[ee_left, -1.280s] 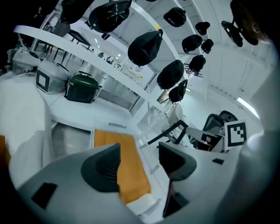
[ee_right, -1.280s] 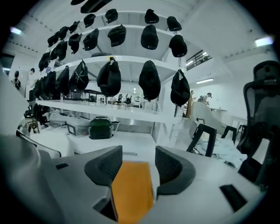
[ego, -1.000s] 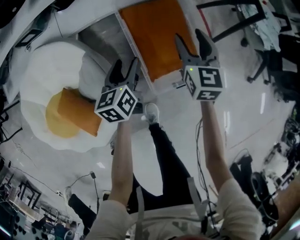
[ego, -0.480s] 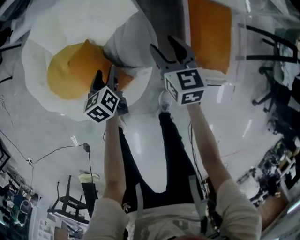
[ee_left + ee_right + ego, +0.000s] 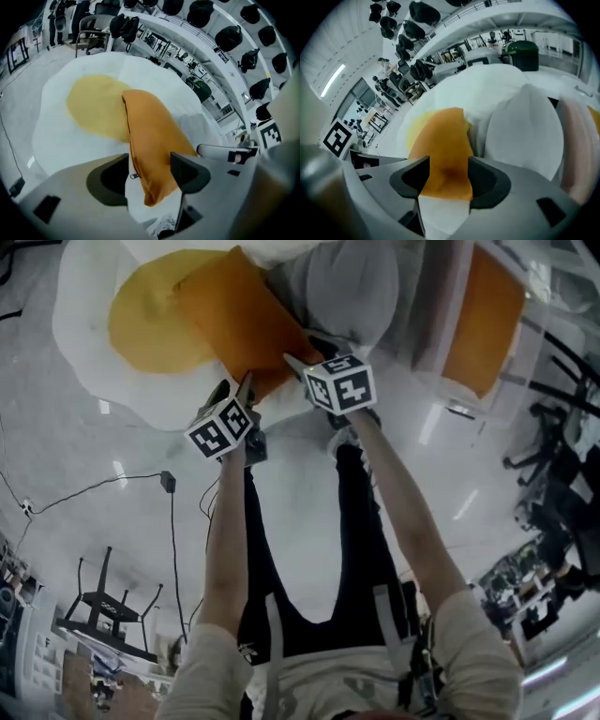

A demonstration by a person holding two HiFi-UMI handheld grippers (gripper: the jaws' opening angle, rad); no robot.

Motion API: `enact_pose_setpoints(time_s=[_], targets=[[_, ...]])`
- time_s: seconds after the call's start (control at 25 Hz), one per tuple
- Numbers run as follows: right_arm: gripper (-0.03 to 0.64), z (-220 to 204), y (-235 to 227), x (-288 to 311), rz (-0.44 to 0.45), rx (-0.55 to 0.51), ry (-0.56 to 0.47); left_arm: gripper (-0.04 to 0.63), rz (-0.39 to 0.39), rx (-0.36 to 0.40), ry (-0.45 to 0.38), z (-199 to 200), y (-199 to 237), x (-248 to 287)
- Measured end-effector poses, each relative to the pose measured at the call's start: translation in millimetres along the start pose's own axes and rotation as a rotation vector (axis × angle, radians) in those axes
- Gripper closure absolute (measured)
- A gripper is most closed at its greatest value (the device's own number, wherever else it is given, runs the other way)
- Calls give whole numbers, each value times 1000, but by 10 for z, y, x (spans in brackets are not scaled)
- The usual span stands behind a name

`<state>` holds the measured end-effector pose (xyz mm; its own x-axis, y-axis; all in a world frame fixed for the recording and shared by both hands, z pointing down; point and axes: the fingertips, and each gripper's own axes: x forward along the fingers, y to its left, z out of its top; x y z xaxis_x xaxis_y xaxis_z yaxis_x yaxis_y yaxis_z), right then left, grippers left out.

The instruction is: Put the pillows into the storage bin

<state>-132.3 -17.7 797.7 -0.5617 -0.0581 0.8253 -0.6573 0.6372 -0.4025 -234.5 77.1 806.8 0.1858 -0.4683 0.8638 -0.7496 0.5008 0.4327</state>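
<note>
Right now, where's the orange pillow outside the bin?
Upper centre-left of the head view: the orange pillow lies on the egg-shaped pillow, left of a white pillow, its near end at the left gripper and right gripper.

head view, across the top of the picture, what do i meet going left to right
fried-egg pillow → orange pillow → white pillow → storage bin, with a second orange pillow inside it
</note>
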Motion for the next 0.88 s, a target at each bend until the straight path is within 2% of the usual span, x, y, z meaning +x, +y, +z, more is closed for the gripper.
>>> enact_pose_setpoints(time_s=[0.12,0.2,0.28,0.4,0.52,0.68,0.8,0.88], targets=[[387,-184,-41,166,-16,18,82,344,-39,-53,36,-49,-34,65],[394,-212,-77,184,-30,30,114,402,-69,-71,63,-53,-77,101],[490,-198,-76,189,-39,23,130,451,-77,-78,69,-24,-113,105],[556,-89,-40,149,-44,-5,113,526,-54,-56,35,81,-171,52],[579,173,40,12,-30,-7,27,554,-57,-46,-45,297,-271,-83],[589,703,138,-351,-11,-19,-117,565,-102,-47,-169,710,-546,-386],[594,1121,71,-804,-20,-44,-233,568,-159,-21,-250,1055,-965,-588],[594,1375,-106,-1194,-46,-36,-325,569,-214,46,-289,1266,-1397,-673]])
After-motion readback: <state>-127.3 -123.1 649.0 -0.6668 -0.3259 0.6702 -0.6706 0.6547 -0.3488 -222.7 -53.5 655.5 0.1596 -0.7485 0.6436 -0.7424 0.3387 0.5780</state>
